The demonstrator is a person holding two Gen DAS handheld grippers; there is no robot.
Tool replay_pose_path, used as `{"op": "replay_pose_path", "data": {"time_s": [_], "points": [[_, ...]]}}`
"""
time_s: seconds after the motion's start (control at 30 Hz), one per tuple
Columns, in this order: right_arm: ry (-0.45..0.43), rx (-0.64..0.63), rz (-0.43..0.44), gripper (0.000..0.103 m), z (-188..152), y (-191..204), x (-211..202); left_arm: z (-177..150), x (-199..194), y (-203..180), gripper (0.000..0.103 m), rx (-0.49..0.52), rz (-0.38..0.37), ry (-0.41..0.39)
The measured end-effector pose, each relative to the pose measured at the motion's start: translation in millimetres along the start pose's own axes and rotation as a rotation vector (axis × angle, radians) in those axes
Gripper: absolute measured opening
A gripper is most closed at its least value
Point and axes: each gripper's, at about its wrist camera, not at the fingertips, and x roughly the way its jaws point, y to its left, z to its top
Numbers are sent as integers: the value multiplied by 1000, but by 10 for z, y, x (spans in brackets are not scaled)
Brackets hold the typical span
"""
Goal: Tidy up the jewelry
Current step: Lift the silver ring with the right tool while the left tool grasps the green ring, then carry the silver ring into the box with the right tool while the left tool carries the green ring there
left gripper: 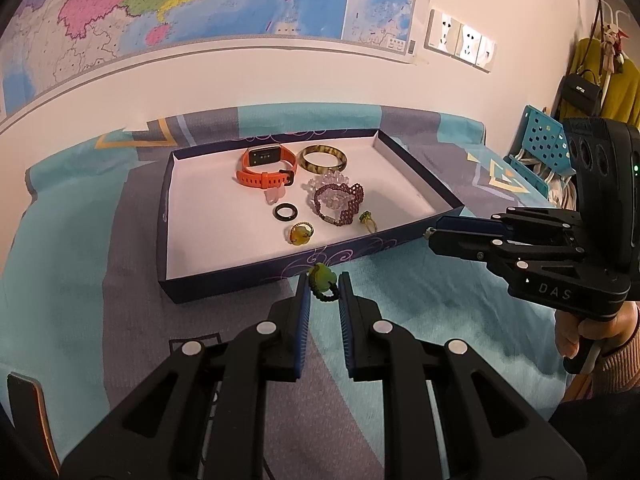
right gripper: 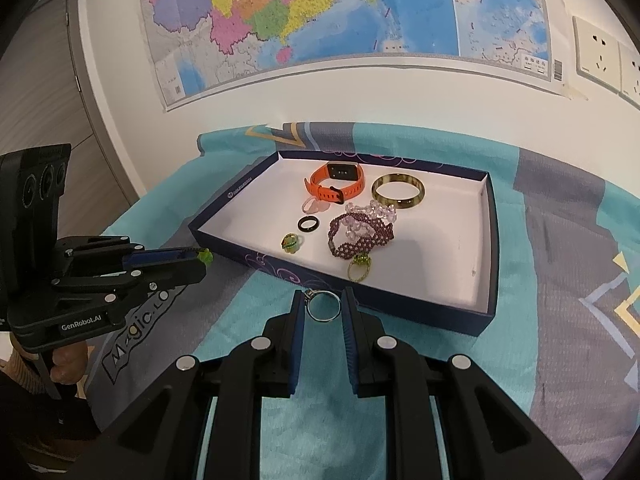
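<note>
i held both tongs just short of the box (left gripper: 248,276), near its front wall. the left gripper (left gripper: 325,292) pinched a green ring (left gripper: 323,280); the right gripper (right gripper: 323,307) pinched a silver ring (right gripper: 323,308). i judged each should be carried over the wall and let go low onto bare floor, apart from the bracelets (left gripper: 338,204). legible writing: "das", "genrobot.ai", "magic" on the cloth (right gripper: 400,360).
</note>
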Motion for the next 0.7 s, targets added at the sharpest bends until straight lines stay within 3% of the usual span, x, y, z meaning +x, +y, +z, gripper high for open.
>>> {"op": "replay_pose_path", "data": {"time_s": [0.7], "points": [[-18,-14,2,17,141,1,31,180,32,-17,15,17,6,-25]]}}
